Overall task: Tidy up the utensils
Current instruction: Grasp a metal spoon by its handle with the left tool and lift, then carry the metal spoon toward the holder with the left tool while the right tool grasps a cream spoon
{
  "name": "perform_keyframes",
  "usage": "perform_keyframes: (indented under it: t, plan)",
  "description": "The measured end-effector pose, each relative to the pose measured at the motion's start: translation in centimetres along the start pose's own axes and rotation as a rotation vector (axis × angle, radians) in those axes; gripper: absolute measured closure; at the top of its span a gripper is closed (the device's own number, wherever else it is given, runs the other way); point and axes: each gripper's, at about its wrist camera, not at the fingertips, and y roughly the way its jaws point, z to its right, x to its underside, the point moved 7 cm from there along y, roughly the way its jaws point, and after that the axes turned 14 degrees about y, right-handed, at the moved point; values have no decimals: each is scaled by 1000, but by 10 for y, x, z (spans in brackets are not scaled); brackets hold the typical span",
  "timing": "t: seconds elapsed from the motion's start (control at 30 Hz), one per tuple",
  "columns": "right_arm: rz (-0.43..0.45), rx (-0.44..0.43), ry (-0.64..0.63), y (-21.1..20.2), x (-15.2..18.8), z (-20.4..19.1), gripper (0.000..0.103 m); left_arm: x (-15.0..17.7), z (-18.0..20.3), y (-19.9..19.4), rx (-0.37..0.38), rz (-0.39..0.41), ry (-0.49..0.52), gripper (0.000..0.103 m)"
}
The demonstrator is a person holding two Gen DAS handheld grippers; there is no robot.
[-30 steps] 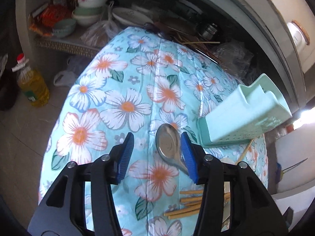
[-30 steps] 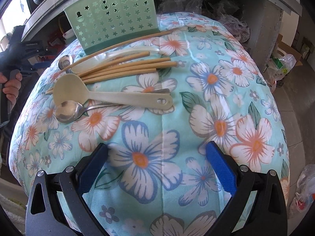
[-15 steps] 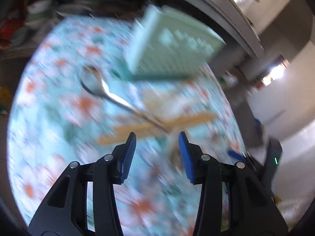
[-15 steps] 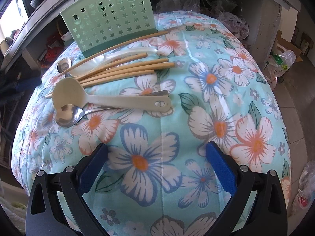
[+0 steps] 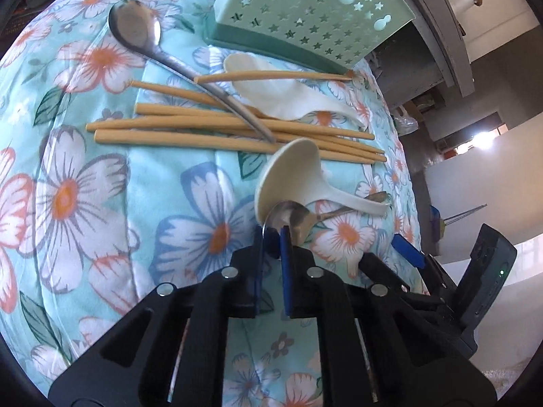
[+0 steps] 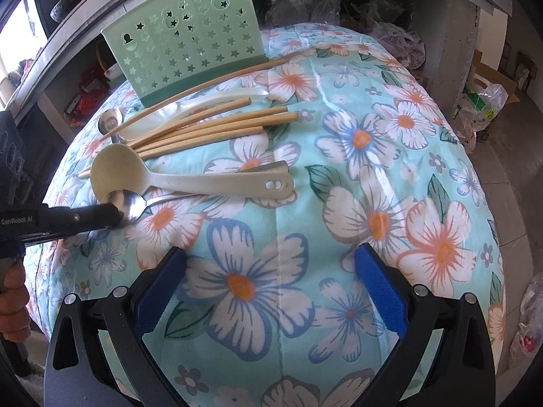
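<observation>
My left gripper (image 5: 273,237) is closing its jaws on the rim of a metal spoon's bowl (image 5: 295,217), which sits between the blue pads. From the right wrist view, the left gripper (image 6: 112,215) reaches in from the left onto that spoon (image 6: 130,203). A cream ladle spoon (image 6: 118,169) lies partly over it. Behind are several bamboo chopsticks (image 6: 210,125), a white spoon (image 6: 190,105), a second metal spoon (image 5: 135,30) and a green star-cut utensil holder (image 6: 183,51). My right gripper (image 6: 271,288) hovers open over bare cloth, nothing between its fingers.
Everything rests on a domed table under a turquoise floral cloth (image 6: 373,169). Cluttered shelves with plastic bags (image 6: 339,3) stand behind it. More bags and a box (image 6: 485,108) sit on the floor at right. A person's hand (image 6: 13,285) shows at the left edge.
My left gripper swung away from the far metal spoon, came down at the near one, and its jaws went from wide apart to nearly together on the bowl. The right gripper stayed put.
</observation>
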Motion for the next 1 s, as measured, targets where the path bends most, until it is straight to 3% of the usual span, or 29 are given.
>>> perform_keyframes:
  t: [0.17, 0.3, 0.53, 0.83, 1.0]
  plan:
    - [-2, -14, 0, -2, 0, 1, 6, 13, -6, -26, 45, -15, -60, 100]
    - [3, -16, -3, -2, 0, 1, 6, 26, -31, -48, -1, -14, -104, 100]
    - [10, -15, -6, -2, 0, 0, 6, 28, -49, -44, 67, 19, -199, 88]
    - [44, -13, -29, -2, 1, -1, 6, 25, -44, -32, 2, 64, -176, 94]
    - [27, -27, -45, -8, -3, -2, 6, 22, -36, -57, 17, 108, -134, 100]
